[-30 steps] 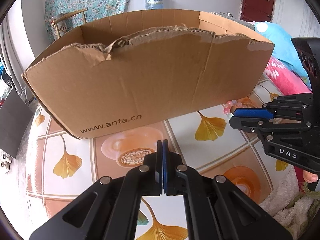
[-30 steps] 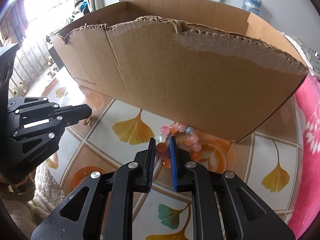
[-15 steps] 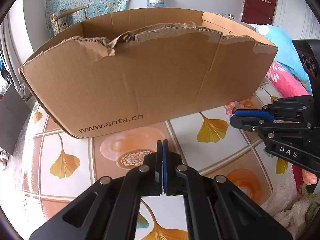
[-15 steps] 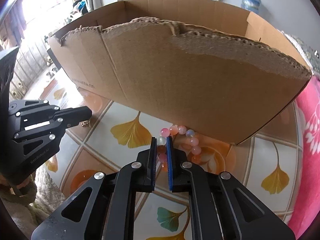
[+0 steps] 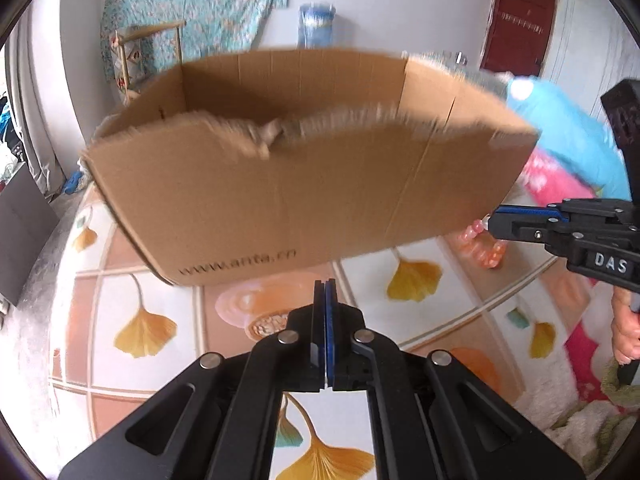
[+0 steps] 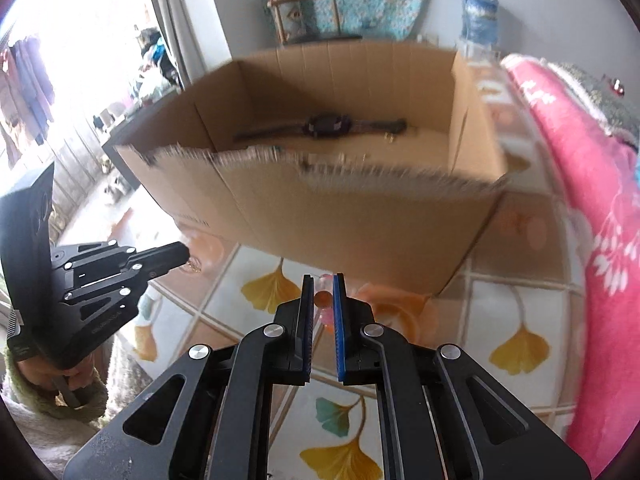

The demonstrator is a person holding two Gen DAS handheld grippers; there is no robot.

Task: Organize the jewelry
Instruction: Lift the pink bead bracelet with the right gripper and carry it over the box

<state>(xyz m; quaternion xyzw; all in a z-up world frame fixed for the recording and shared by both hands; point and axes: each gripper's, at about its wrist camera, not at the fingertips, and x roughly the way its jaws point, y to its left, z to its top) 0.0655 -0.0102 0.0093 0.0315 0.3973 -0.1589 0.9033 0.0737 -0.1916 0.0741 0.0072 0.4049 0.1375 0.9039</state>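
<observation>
An open cardboard box (image 5: 280,184) with a torn front rim stands on the table; it also shows in the right wrist view (image 6: 360,216). A dark wristwatch (image 6: 326,126) lies inside it. My right gripper (image 6: 323,290) is shut on a pink and orange bead bracelet (image 6: 322,300) and holds it raised before the box front. In the left wrist view the bracelet (image 5: 486,246) hangs from the right gripper (image 5: 494,222). My left gripper (image 5: 325,294) is shut. In the right wrist view a small gold piece (image 6: 194,266) shows at its tips (image 6: 182,250).
The table wears a cloth with yellow ginkgo leaves (image 5: 414,280). A pink floral blanket (image 6: 592,216) lies to the right, with a blue pillow (image 5: 560,128) behind. A wooden chair (image 6: 304,12) and a water bottle (image 5: 316,24) stand at the far wall.
Both grippers have risen, so the box interior now shows. The right gripper has lifted the bead bracelet off the table. The left gripper stays shut.
</observation>
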